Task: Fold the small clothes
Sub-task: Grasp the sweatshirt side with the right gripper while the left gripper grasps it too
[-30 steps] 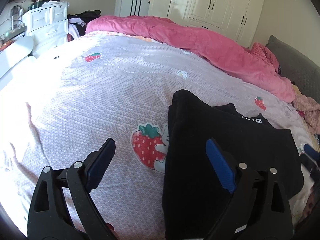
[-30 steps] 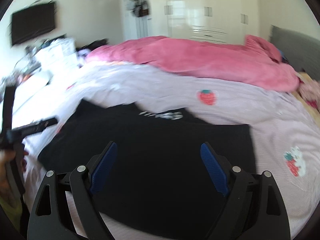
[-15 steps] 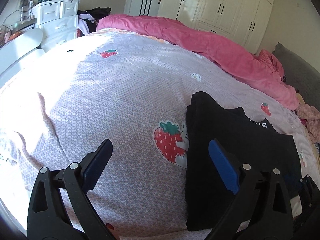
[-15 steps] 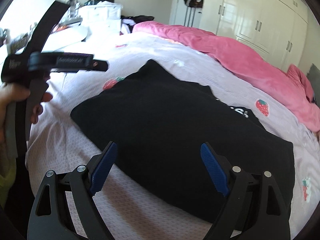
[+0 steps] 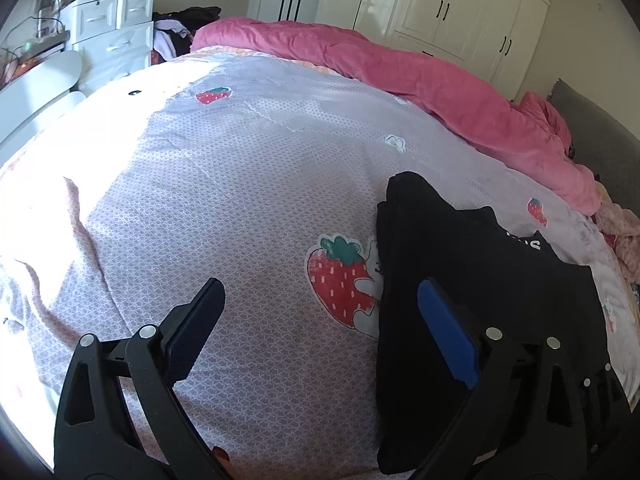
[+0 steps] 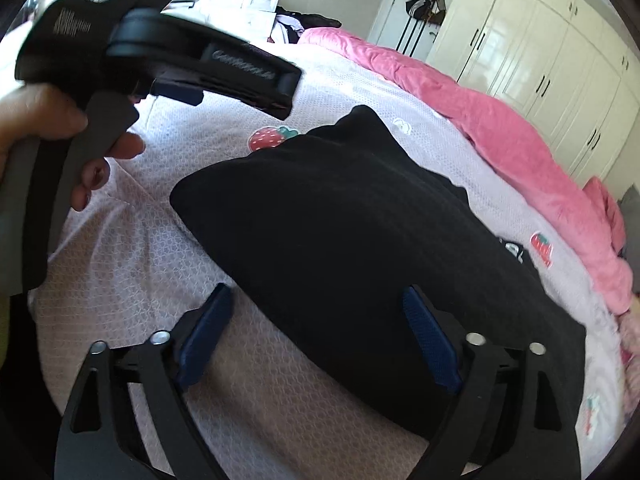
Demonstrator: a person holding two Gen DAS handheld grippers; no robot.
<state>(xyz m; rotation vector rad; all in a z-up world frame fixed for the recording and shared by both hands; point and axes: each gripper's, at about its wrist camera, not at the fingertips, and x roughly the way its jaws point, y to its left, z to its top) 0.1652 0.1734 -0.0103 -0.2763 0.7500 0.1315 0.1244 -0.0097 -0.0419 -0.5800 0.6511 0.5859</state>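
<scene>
We are hovering over the lilac strawberry bedspread (image 5: 240, 184), where the folded black garment (image 6: 360, 240) is lying, its near corner getting cut off behind our fingers. Our right gripper (image 6: 318, 334) has just been widening, nothing between; our left gripper (image 5: 320, 320) is gaping, empty.

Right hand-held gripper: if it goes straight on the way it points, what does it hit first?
Most likely the black garment: the right hand-held gripper, jaws open and empty, points down at its near edge on the bedspread. Depth is unclear.
</scene>
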